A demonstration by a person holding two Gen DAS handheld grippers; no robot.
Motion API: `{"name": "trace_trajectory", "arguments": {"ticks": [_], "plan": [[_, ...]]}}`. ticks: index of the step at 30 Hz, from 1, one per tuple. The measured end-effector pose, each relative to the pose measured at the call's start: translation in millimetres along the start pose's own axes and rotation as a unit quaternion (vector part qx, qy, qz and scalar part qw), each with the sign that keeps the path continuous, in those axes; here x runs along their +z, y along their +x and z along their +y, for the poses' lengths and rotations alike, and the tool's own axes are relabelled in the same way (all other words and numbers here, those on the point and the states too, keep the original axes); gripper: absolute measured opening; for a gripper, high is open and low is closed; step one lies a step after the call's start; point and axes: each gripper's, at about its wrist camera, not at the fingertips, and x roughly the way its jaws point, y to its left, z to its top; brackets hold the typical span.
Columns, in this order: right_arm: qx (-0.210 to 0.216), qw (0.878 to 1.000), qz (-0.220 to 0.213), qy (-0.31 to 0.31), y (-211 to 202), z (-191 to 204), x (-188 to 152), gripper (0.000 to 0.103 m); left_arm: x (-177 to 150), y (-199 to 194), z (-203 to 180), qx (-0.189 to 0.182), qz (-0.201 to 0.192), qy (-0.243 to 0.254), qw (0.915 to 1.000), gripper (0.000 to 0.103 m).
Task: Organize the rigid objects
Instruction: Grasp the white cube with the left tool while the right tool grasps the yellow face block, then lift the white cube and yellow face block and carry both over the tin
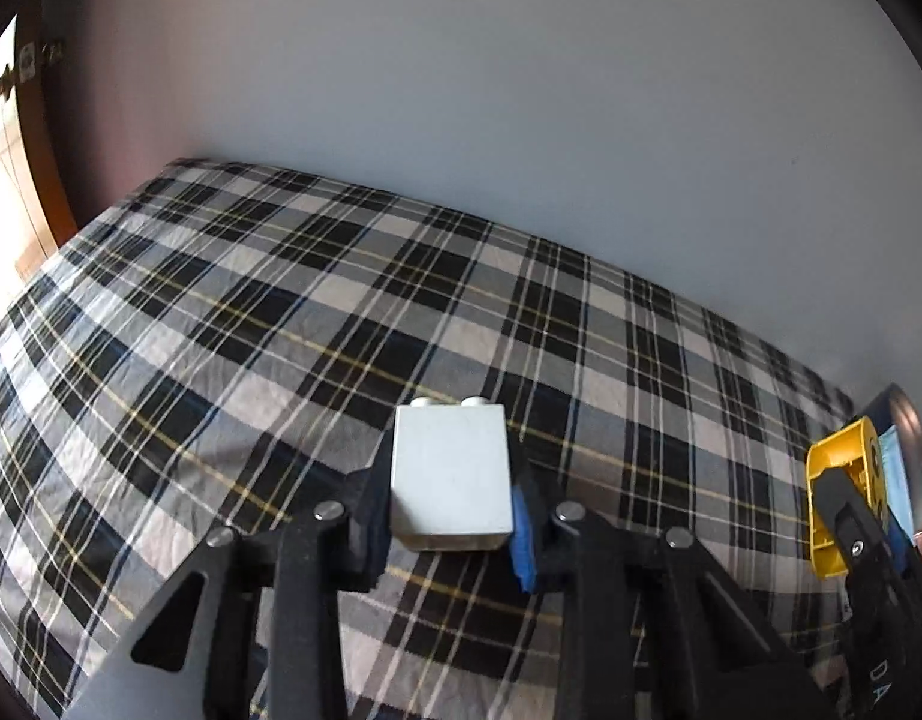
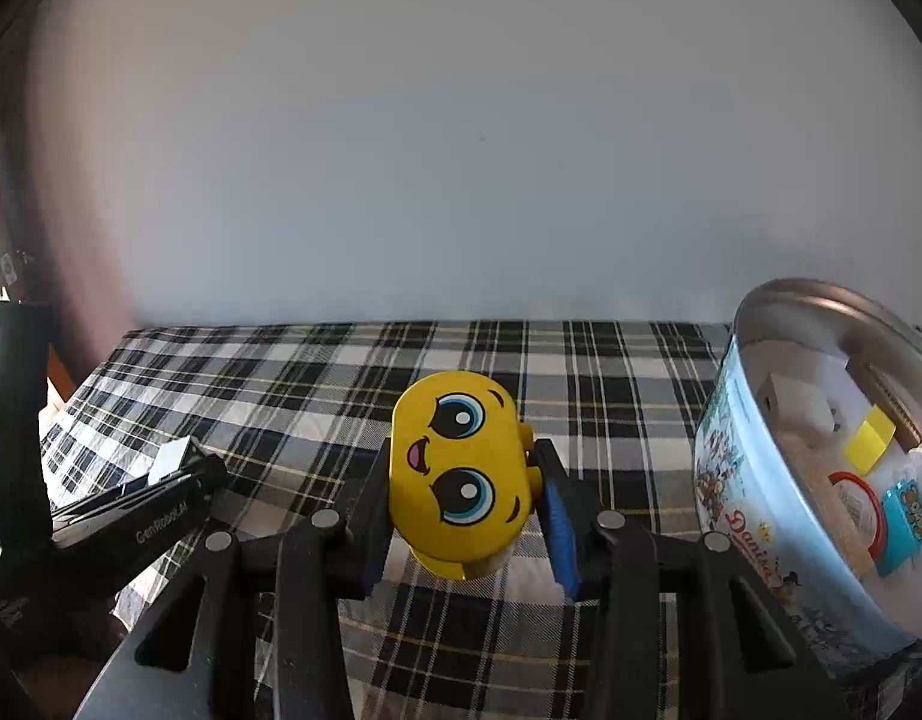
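A black, white and grey plaid cloth with thin yellow lines (image 1: 221, 324) is covering the tabletop and reaching back to a plain pale grey wall (image 1: 520, 120). At far left, a brown wooden frame (image 1: 38, 168) is catching bright daylight.

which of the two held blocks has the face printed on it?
The yellow block in the right tool: big cartoon eyes and a smiling mouth. The white block in the left tool is plain, two studs on top.
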Motion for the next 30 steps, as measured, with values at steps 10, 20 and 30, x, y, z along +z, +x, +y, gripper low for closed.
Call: {"name": "trace_trajectory", "arguments": {"ticks": [10,20,30], "plan": [[0.002,0.996,-0.084,-0.033,-40.3,6.1,-6.1,0.045,-5.6,-21.9,3.5,0.003,-0.054,0.007,0.9985,0.030],[-0.005,0.994,-0.102,-0.046,-67.1,-2.8,-20.1,0.045,-20.3,-43.0,-5.4,-0.036,-0.086,0.028,0.9952,0.030],[-0.011,0.993,-0.105,-0.049,-81.9,-12.9,-30.8,0.045,-36.0,-67.0,-23.5,-0.033,-0.125,0.063,0.9896,0.030]]}}
